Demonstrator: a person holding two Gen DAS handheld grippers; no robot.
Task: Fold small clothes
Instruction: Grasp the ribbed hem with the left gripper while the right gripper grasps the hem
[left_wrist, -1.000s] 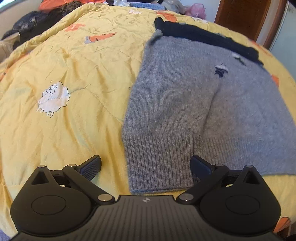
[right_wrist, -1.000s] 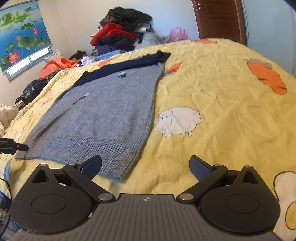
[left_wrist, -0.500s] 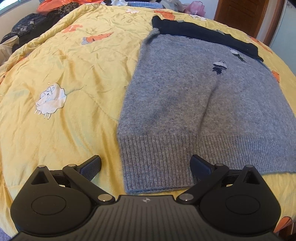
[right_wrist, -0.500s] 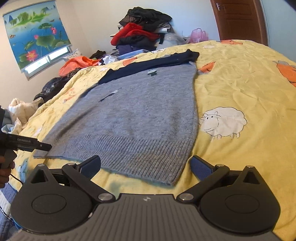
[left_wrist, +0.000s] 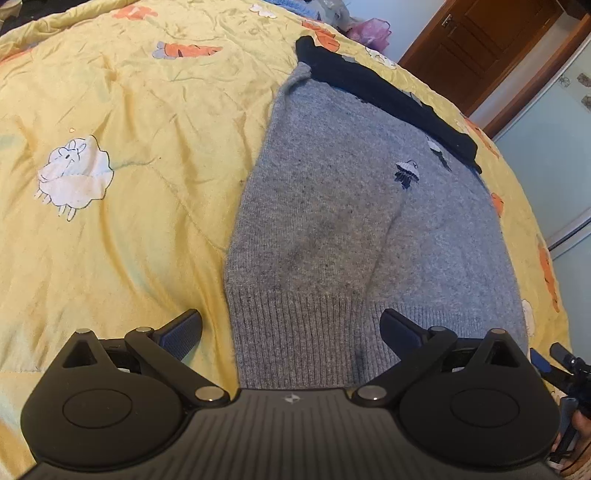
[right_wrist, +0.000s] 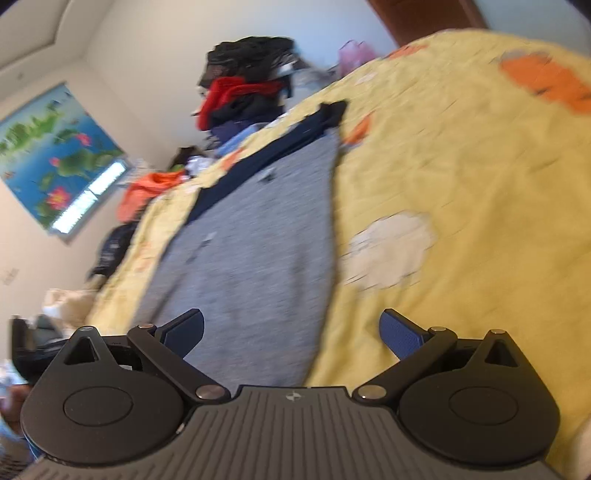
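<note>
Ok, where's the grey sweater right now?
The grey sweater lies flat on the yellow quilt; in the left wrist view its ribbed hem sits between the open left gripper, right of a sheep print.

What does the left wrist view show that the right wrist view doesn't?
Only the left wrist view: the jellyfish motif on the sweater, sharp, and the ribbed hem between the left gripper fingers. Only the right wrist view: the lotus picture and clothes pile, all blurred. Both: the grey sweater flat on the yellow quilt, its navy collar far off, and open jaws, holding nothing.
</note>
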